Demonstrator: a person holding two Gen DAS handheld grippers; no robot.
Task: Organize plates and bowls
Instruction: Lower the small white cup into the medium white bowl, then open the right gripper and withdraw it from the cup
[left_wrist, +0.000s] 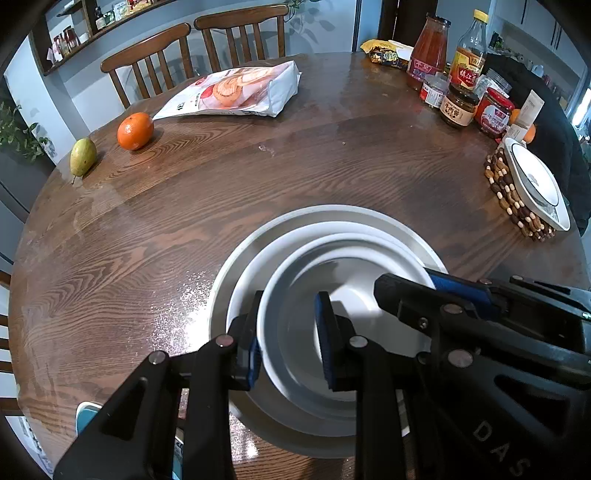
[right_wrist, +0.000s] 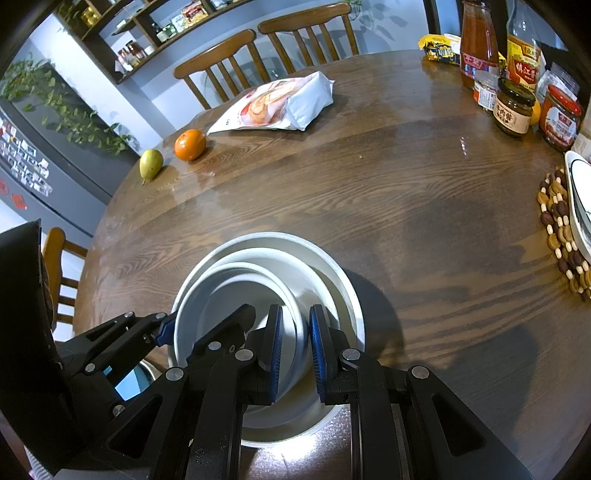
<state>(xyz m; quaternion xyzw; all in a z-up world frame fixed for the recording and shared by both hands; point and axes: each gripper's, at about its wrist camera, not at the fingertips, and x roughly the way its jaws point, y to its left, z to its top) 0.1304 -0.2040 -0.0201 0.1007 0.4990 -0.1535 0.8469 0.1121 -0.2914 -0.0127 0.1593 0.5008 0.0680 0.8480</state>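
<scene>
Here the white bowl (left_wrist: 314, 332) sits at the top of a nested stack, inside a wider white dish (left_wrist: 258, 273), which lies on a large grey plate (left_wrist: 229, 280); I take this stack as the landmark, and it stands on the near part of the wooden tabletop (left_wrist: 184, 206). The left hand-held gripper (left_wrist: 288, 339) is clenched on the left rim of the bowl, one blue pad outside the wall and one inside. The right hand-held gripper (right_wrist: 295, 350) grasps the opposite rim in the same way, so both hold the same bowl. Far to the right of the stack, another white plate (left_wrist: 535, 184) rests on a beaded mat (left_wrist: 513, 199). Far beyond the stack, to the left, lie a pear (left_wrist: 83, 157), an orange (left_wrist: 135, 131) and a food bag (left_wrist: 240, 92). I judge that the step in hand is the seating of the bowl into the stack. If the bowl is indeed seated, the next move calls for both grips to release gently and to rise straight, so that the rim is not dragged and the stack does not shift.
</scene>
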